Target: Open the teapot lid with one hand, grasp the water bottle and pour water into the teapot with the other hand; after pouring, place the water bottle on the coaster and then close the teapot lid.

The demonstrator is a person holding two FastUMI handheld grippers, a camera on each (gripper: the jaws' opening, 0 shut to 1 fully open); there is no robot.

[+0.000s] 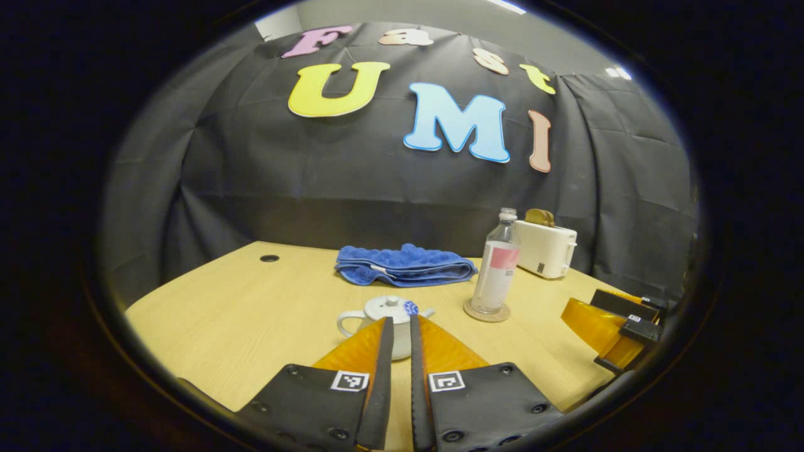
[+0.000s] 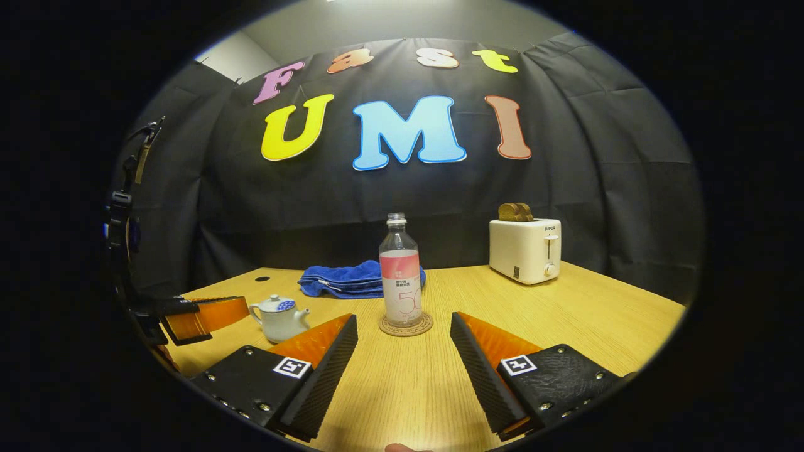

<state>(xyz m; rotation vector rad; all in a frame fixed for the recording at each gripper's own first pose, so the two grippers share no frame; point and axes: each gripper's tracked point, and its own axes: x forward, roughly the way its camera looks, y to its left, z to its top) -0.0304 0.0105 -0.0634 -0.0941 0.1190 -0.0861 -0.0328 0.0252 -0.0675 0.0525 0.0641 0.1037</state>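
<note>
Left gripper view: the left tool [image 1: 402, 326], fingers nearly together and empty, pointed at the small white ceramic teapot [image 1: 384, 325] at 12 o'clock; its lid [image 1: 388, 307] sat on.
Right gripper view: the right tool [image 2: 404, 333] gaped wide, empty; the clear plastic water bottle [image 2: 400, 279] stood on the round cork coaster [image 2: 406, 326] at 12 o'clock.
Advice: part the left fingers slightly, pinch the lid knob squarely.

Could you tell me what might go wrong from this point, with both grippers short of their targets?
1. The left gripper is nearly shut, aimed at the teapot; its lid knob is small, so the fingers may slip off or nudge the pot.
2. The bottle is tall, narrow and uncapped on its coaster; an off-centre approach by the open right gripper could tip it and spill.
</note>
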